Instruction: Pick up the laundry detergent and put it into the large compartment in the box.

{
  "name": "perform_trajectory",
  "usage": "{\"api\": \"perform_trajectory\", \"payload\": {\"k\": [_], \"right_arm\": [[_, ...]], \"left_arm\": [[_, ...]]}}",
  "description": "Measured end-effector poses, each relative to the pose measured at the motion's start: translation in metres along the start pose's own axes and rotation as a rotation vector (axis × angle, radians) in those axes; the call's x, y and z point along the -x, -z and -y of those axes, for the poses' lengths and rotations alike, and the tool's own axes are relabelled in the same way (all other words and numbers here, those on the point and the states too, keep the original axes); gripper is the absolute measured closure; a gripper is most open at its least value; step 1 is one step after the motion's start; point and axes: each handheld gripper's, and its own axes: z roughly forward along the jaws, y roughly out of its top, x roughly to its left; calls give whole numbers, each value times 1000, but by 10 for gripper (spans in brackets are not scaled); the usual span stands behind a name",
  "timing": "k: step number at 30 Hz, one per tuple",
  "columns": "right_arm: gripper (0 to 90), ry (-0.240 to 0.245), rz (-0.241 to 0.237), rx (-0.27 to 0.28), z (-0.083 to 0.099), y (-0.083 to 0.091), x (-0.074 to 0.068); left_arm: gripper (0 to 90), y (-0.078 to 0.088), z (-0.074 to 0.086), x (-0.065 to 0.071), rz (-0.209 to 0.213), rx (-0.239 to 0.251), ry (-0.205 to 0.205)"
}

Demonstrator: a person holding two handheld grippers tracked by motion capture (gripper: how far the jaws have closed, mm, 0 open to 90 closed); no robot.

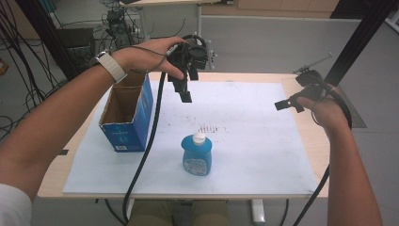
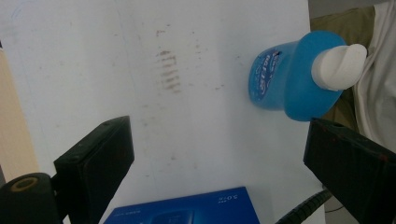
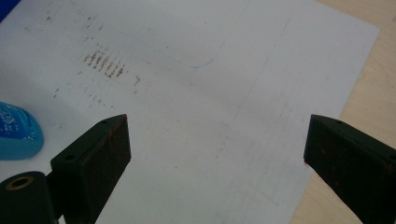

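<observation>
A blue bottle (image 1: 197, 155) with a white cap stands upright on the white sheet (image 1: 254, 141) near the front middle of the table. To its left stands an open blue cardboard box (image 1: 128, 113). My left gripper (image 1: 184, 89) hangs above the sheet beside the box's far right corner, jaws wide apart and empty. In the left gripper view the bottle (image 2: 294, 77) lies beyond the jaws and the box top (image 2: 187, 210) sits at the bottom edge. My right gripper (image 1: 288, 104) hovers over the sheet's right edge, open and empty. The bottle's side (image 3: 16, 130) appears at the left of the right gripper view.
Brown smudges (image 1: 209, 128) mark the sheet's middle. The wooden table edge (image 1: 320, 141) runs along the right. A black cable (image 1: 146, 150) trails from the left gripper across the sheet's front. Cables and equipment stand behind the table.
</observation>
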Motion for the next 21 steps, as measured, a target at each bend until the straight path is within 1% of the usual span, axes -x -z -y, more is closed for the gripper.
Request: {"api": "perform_trajectory", "payload": {"k": [5, 8, 13, 21], "right_arm": [[72, -5, -2, -4, 1, -1, 1], [72, 0, -3, -2, 0, -2, 2], [73, 2, -2, 0, -2, -1, 3], [72, 9, -4, 0, -5, -3, 2]], "left_arm": [[84, 0, -1, 0, 1, -1, 6], [82, 0, 0, -1, 3, -1, 3], [82, 1, 1, -1, 2, -3, 11], [82, 3, 2, 0, 1, -3, 12]]}}
